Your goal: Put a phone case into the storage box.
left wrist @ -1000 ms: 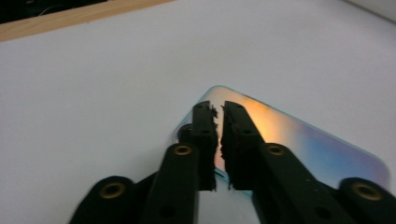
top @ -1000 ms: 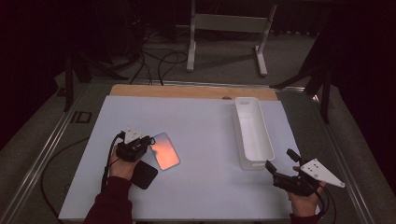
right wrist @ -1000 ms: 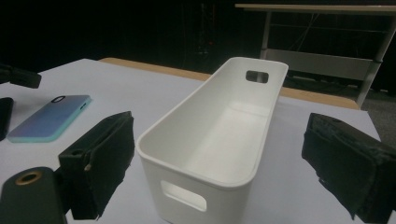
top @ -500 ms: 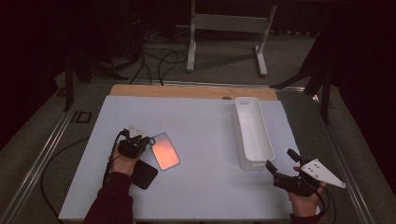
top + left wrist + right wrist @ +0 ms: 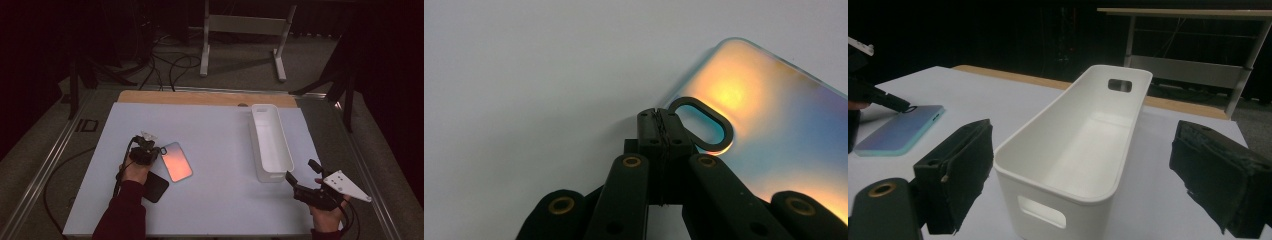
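An iridescent phone case [image 5: 176,161] lies flat on the white mat, glowing orange and blue in the left gripper view [image 5: 774,125], where its oval camera cutout shows. My left gripper [image 5: 161,150] is shut, its tips [image 5: 659,117] pressed together right at the case's corner beside that cutout; I cannot tell whether they pinch the thin edge. My right gripper [image 5: 300,171] is held open near the table's front right, its wide-apart pads [image 5: 955,180] facing the near end of a white empty bin [image 5: 1058,185]. That view also shows the case [image 5: 898,130] at the far left.
The long white bin [image 5: 257,140] stands lengthwise on the right of the mat [image 5: 215,210]. A black flat square object [image 5: 155,187] lies beside the left hand. A wooden strip [image 5: 200,97] borders the far edge, with cables and a stand on the floor beyond.
My left gripper has edged slightly toward the case's corner and a little lower. The right gripper and the bin have not moved.
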`<state>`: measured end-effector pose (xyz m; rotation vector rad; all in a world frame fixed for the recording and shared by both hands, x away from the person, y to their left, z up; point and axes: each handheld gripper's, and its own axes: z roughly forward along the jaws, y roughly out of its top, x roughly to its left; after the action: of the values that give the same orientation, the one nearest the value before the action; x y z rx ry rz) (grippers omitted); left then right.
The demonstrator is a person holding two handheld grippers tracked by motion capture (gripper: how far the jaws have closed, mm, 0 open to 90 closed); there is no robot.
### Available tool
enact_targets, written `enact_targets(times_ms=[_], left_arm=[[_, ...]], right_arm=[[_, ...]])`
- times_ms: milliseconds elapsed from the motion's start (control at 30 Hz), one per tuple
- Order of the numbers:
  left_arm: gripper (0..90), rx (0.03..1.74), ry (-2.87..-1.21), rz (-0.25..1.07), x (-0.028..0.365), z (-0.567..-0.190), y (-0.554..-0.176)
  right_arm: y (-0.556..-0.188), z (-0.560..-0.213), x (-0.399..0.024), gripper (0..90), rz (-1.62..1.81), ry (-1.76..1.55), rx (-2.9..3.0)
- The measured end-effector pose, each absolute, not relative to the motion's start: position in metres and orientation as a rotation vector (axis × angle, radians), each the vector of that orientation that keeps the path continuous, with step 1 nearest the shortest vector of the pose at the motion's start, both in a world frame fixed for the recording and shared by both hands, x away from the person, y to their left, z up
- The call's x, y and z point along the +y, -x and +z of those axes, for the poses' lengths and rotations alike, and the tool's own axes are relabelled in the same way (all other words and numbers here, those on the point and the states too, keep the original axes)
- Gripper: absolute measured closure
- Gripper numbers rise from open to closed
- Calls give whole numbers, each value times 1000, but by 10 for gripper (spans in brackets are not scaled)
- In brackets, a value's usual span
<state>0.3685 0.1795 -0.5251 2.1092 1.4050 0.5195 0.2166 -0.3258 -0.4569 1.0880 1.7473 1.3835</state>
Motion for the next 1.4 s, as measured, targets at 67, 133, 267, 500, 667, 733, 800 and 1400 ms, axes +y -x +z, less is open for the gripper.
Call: enact_targets(times_ms=[67,133,267,500,667,733,800,1400], left_arm=[[900,1403,-2109,519,178,-525,-370],[900,1392,-2115,511,173,-525,-372],[900,1374,-2117,498,163,-525,-375],[900,1318,-2140,468,137,-525,-385],[900,1255,-2177,448,113,-525,-389],[900,1232,-2187,440,102,-525,-390],[900,1195,-2202,426,92,-525,-390],[838,1078,-2004,468,110,-484,-370]], right_arm=[[-217,-457,-325,101,1384,-1085,1746],[-217,-457,-325,101,1384,-1086,1745],[-216,-457,-326,101,1384,-1089,1743],[-216,-457,-326,102,1384,-1091,1742],[-216,-457,-326,102,1383,-1091,1743],[-216,-457,-326,101,1382,-1087,1743],[-216,-457,-327,101,1382,-1086,1742],[-216,-457,-326,101,1382,-1080,1753]])
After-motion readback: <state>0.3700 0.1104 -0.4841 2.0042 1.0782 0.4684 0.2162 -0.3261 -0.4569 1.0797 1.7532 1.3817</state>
